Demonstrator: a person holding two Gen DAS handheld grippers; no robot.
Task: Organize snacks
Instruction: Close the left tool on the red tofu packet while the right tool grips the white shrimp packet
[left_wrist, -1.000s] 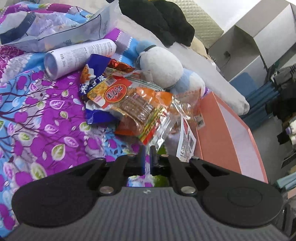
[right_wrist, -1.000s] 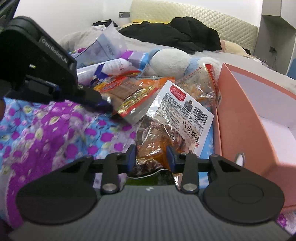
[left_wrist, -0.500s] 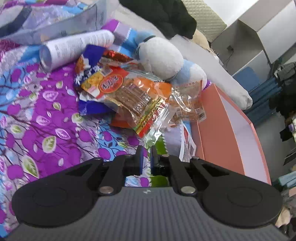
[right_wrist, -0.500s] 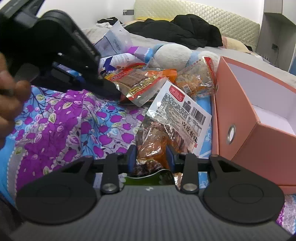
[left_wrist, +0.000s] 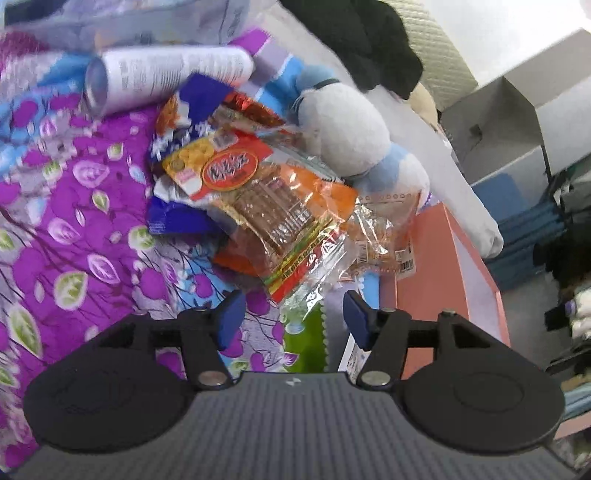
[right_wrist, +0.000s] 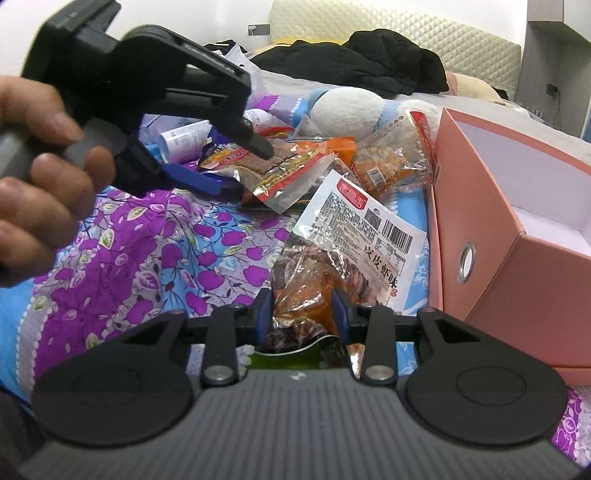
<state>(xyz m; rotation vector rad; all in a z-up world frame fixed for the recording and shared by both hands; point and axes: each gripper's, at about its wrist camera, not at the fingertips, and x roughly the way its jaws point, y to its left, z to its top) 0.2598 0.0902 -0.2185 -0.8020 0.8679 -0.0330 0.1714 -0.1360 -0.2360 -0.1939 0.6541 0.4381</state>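
Observation:
Snack packets lie heaped on a purple flowered bedspread (left_wrist: 74, 206). My left gripper (left_wrist: 293, 318) hovers just short of the clear end seal of an orange packet of brown sticks (left_wrist: 280, 206); its jaws are opening and the pads touch nothing. In the right wrist view a hand carries the left gripper (right_wrist: 240, 166) over that orange packet (right_wrist: 291, 166). My right gripper (right_wrist: 302, 314) is shut on the near end of a white-labelled packet with a barcode (right_wrist: 354, 236). An open pink box (right_wrist: 480, 221) stands to the right, its side (left_wrist: 424, 266) also visible in the left wrist view.
A blue packet (left_wrist: 173, 221), a white can (left_wrist: 166, 77) and a clear bag of orange snacks (left_wrist: 380, 236) surround the orange packet. A white and blue plush toy (left_wrist: 343, 136) lies behind them. A green packet (left_wrist: 304, 343) sits below the left gripper. Dark clothes (right_wrist: 369, 66) lie at the headboard.
The left gripper's jaws went from shut to wide apart as it sank closer to the orange packet. The right gripper kept its grip on the white-labelled packet.

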